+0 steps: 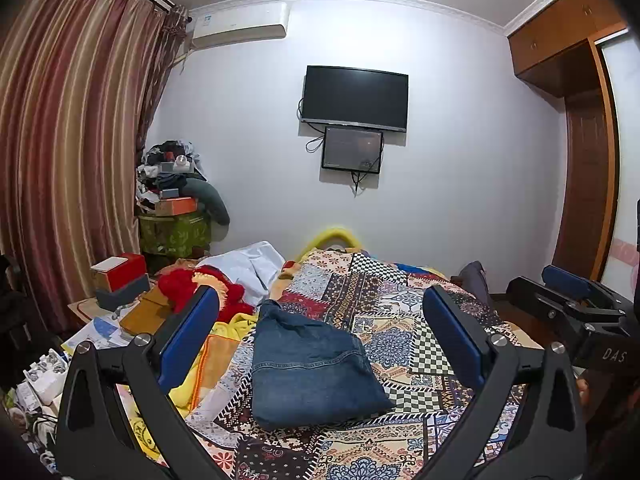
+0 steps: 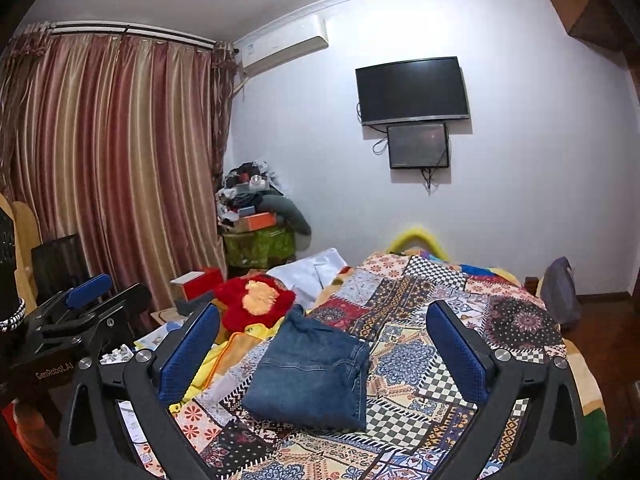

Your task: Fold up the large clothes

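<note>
One patchwork-covered bed [image 1: 400, 320] fills the scene, and on its near middle lies the folded pair of jeans [image 1: 312, 364], a thick blue denim bundle several layers deep. Its long axis runs from near to far, leaning slightly left toward the far end, where a bunched, narrower part rises; the broad, flatter fold edge faces the near side. Denim of this thickness looks fairly heavy and stiff for cloth, not slippery and not fragile, so the stack would likely sag and slide apart if lifted by one corner; a better hold would probably be on both long side edges, pinching all layers at once. To the far left sits a red and yellow plush item [image 2: 252, 300]. The left claw [image 1: 320, 320] and the right claw [image 2: 324, 320] both stand fully spread, holding nothing, with the jeans lying beyond and between their blue pads [image 1: 188, 340], untouched.
</note>
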Demonstrator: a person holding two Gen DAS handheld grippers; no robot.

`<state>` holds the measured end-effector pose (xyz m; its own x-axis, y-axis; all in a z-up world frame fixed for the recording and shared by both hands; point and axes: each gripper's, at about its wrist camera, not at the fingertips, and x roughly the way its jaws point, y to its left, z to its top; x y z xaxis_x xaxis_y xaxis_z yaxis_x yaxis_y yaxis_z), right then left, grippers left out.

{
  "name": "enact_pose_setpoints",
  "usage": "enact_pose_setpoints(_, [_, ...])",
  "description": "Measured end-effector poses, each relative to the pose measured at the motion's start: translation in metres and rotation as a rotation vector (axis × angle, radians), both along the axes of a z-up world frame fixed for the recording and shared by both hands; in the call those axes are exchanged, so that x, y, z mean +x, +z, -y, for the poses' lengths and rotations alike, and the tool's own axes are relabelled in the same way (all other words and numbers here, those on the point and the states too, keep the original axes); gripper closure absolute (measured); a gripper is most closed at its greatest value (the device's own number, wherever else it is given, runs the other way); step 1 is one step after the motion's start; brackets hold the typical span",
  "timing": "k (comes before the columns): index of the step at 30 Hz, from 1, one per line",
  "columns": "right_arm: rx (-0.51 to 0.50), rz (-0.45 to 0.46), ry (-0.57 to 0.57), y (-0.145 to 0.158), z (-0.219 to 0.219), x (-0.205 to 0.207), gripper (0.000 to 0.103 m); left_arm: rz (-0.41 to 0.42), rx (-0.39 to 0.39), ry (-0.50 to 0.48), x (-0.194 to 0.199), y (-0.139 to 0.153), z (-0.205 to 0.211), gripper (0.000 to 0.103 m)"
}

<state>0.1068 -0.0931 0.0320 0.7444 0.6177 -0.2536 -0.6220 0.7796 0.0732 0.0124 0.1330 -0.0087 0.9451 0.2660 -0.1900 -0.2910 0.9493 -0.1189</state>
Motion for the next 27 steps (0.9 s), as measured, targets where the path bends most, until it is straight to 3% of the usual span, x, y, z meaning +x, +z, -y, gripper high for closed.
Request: enact_pose_setpoints(27, [-0.02, -0.032, 0.007, -0.0089, -0.0033, 0.0088, 0.0, -0.02, -0.025, -0.021, 0.0048, -0.0088, -0.0044, 0.0])
